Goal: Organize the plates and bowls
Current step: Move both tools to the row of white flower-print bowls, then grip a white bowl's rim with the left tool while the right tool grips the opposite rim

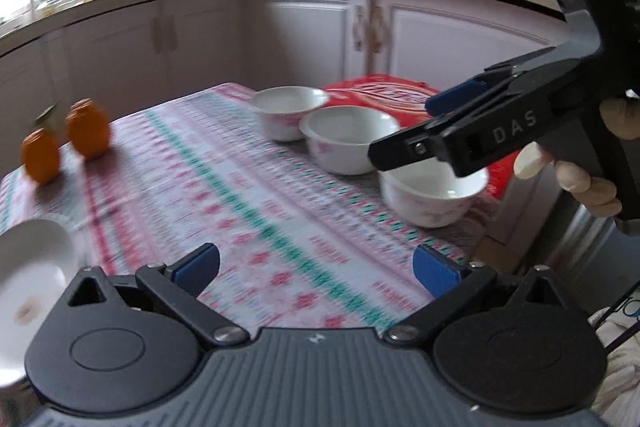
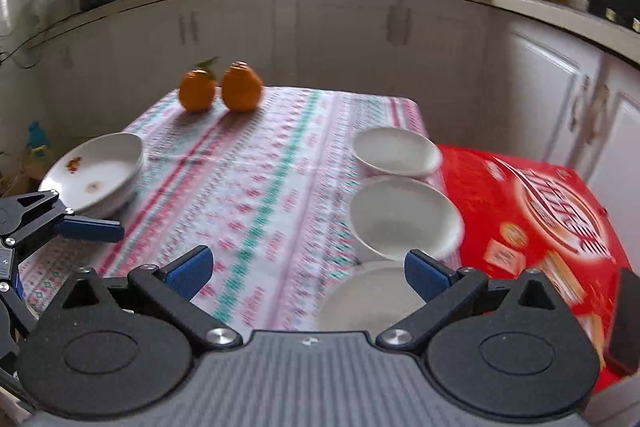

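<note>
Both tongs [image 1: 316,269] [image 2: 308,269] spread apart, empty, three white bowls [image 2: 404,217] in a row, stained plates [image 2: 96,175] stacked

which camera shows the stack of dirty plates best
The right wrist view: the plate stack sits whole at the table's left edge, food stains visible. The left wrist view catches only a blurred part at its left border.

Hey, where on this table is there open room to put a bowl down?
The widest bare stretch of the tablecloth runs down the middle, between the stacked plates on the left edge and the row of three bowls on the right. There is also a smaller gap in front of the two oranges. The right edge is crowded: bowls sit close together beside the red box.
</note>
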